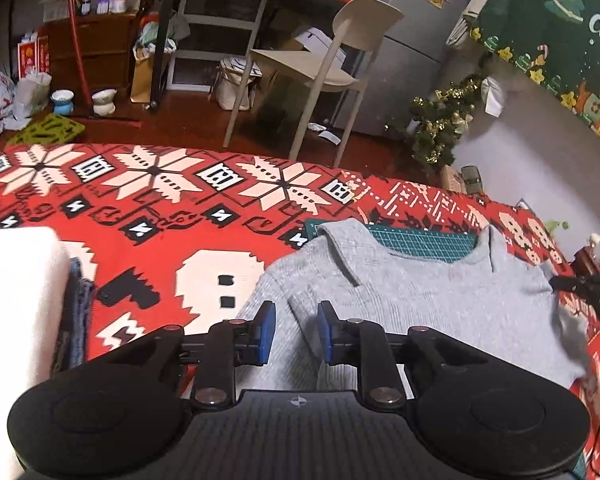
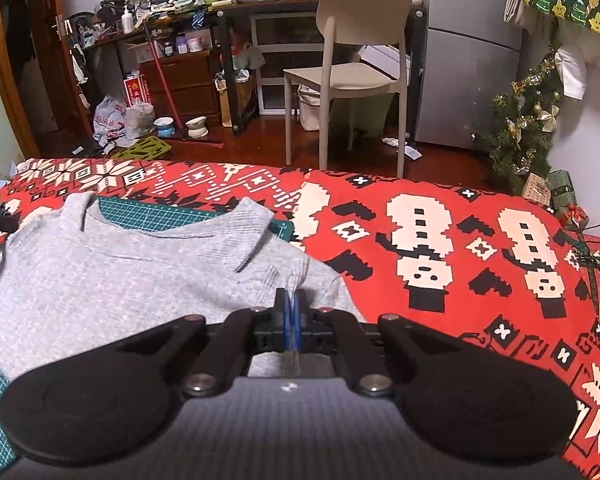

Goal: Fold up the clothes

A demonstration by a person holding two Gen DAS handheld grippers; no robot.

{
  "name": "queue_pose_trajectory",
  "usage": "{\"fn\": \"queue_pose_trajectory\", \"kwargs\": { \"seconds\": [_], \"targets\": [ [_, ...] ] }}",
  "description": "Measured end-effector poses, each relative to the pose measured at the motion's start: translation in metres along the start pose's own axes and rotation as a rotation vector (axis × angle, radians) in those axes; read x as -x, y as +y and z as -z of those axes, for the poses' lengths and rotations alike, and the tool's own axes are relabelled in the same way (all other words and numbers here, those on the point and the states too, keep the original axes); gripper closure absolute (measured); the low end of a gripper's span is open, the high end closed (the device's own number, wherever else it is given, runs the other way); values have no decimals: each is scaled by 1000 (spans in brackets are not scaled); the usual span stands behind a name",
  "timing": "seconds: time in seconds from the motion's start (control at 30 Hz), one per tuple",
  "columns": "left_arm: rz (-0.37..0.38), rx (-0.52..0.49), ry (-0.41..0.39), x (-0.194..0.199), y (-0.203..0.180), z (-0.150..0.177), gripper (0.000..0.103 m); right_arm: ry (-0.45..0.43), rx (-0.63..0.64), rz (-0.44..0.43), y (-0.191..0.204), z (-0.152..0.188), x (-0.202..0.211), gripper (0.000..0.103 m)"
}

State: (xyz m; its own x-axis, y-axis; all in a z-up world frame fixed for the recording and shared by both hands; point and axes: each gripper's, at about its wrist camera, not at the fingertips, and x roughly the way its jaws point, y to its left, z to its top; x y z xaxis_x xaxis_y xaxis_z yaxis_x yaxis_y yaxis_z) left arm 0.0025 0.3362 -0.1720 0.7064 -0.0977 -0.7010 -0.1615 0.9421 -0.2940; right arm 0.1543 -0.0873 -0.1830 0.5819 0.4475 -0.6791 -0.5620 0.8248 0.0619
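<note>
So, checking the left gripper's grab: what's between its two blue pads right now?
In the left wrist view, a raised ridge of the grey shirt lies between the open left gripper fingers; the pads are apart, not yet pinching it.

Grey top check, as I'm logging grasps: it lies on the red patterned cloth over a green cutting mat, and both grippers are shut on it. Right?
Not quite. Only the right gripper is shut on the grey top; the left wrist view shows the left gripper open, its blue pads apart over the fabric. The red patterned cloth and green cutting mat are as stated.
</note>
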Motion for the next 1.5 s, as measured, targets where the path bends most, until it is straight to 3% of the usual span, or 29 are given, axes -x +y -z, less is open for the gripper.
{"fn": "queue_pose_trajectory", "kwargs": {
  "seconds": [0.1, 0.27, 0.4, 0.63, 0.9, 1.07, 1.1, 1.13, 1.5],
  "targets": [
    [-31, -58, 36, -11, -10, -2, 93, 1, -2, -4, 0, 0, 0, 100],
    [-82, -174, 81, -21, -29, 2, 96, 4, -8, -7, 0, 0, 0, 100],
    [-36, -92, 65, -14, -21, -2, 96, 2, -13, -11, -2, 1, 0, 100],
    [-29, -88, 55, -7, -25, -5, 96, -1, -8, -15, 0, 0, 1, 100],
    [-68, -166, 105, -27, -38, -4, 86, 1, -1, -17, 2, 2, 0, 100],
    [-102, -240, 114, -30, -48, -4, 86, 9, 4, -17, 2, 3, -2, 100],
    [-108, -255, 117, -30, -50, -4, 93, 10, 5, -16, 2, 4, -2, 100],
    [-111, -261, 114, -30, -51, -4, 101, 7, 4, -15, 3, 4, -1, 100],
    [-97, -162, -37, 18, -37, -3, 101, -40, -30, -5, -4, 2, 13, 100]
  ]
}}
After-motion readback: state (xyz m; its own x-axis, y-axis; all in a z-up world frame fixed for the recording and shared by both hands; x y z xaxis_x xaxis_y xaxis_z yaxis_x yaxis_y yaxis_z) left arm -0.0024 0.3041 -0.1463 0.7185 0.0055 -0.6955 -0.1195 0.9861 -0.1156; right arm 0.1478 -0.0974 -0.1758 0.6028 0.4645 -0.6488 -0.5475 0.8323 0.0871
